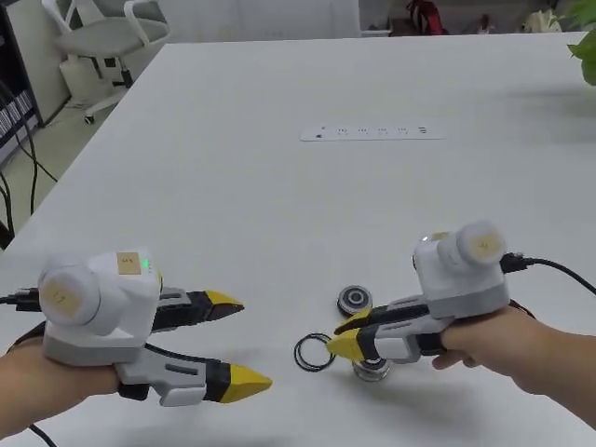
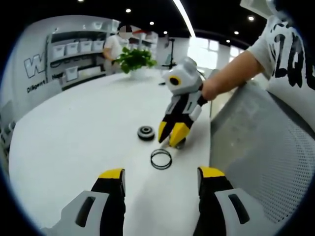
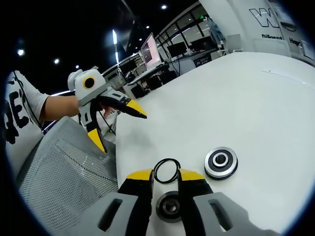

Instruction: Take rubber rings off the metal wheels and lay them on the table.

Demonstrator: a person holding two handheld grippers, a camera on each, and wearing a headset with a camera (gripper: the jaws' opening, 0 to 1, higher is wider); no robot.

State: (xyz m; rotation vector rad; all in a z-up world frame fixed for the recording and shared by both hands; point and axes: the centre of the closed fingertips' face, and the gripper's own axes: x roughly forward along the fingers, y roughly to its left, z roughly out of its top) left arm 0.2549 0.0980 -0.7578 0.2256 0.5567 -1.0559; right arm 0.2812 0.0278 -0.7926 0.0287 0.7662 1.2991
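You have at least one thin black rubber ring [image 1: 314, 352] off and lying flat on the white table [image 1: 279, 205]; it may be two overlapping, which I cannot tell. Just to the right of that ring, your right gripper [image 1: 340, 338] pinches a small grey metal wheel [image 3: 170, 205] between its jaws. This wheel's rim looks bare, so it is probably finished. Just beyond the ring stands a second round metal wheel [image 1: 355, 300] with a black band round its rim, so it seems to be the one left to strip. Your left gripper [image 1: 237, 341] hangs to the ring's left, apart from it, with its jaws spread wide and empty.
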